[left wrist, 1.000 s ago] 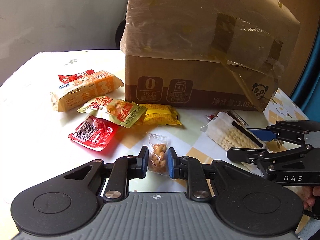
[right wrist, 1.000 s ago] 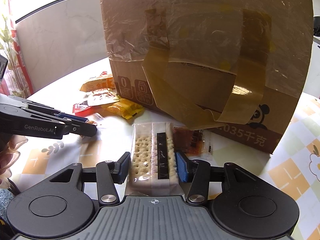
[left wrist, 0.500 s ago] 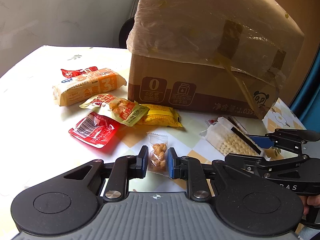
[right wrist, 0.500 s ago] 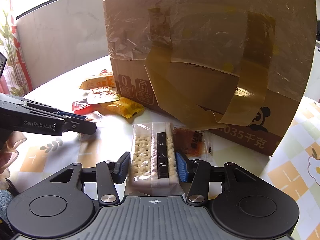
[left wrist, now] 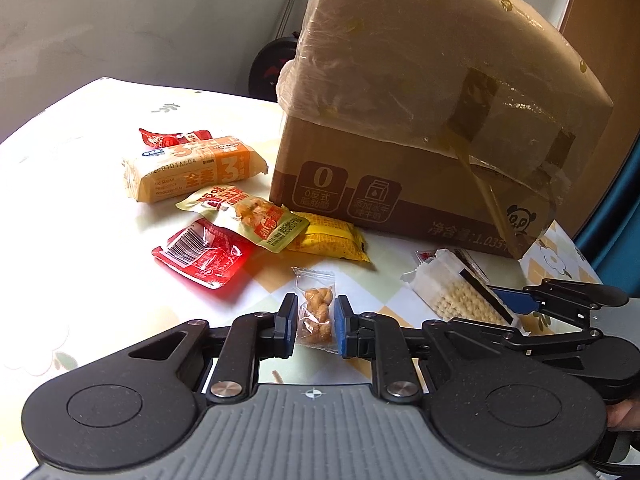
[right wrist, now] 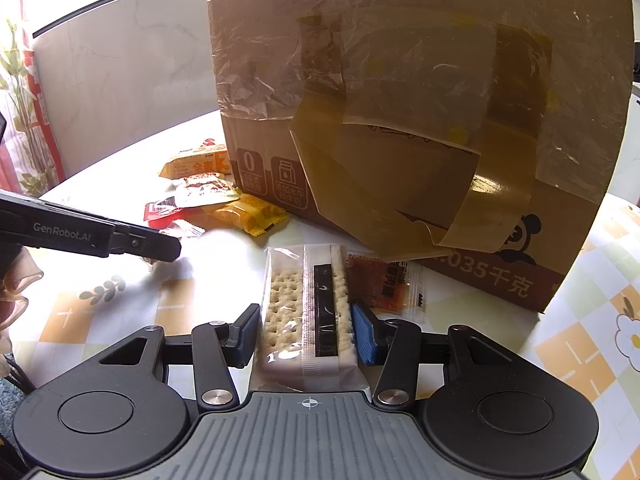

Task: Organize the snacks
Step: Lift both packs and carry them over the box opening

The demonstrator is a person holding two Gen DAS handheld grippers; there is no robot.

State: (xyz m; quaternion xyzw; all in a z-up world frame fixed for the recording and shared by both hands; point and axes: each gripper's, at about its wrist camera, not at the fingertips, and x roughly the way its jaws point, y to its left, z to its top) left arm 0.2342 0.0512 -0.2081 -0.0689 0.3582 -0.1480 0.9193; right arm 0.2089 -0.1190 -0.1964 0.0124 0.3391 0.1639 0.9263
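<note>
Two handheld grippers work over a table (left wrist: 72, 248) covered in a pale checked cloth. The left gripper (left wrist: 316, 326) holds a small clear packet of golden twisted snacks (left wrist: 318, 312) between its narrow-set blue pads, just above the cloth. The right gripper (right wrist: 306, 328) clamps a clear pack of square crackers (right wrist: 306, 308) whose far end rests on the table. Behind both stands a large cardboard box (right wrist: 420, 100) wrapped in plastic film and brown tape. To its left lie an orange bar packet (left wrist: 192, 172), a red packet (left wrist: 204, 254), a yellow packet (left wrist: 328, 238) and a printed pouch (left wrist: 248, 216). A small red-brown sachet (right wrist: 384, 284) lies just beside the crackers.
</note>
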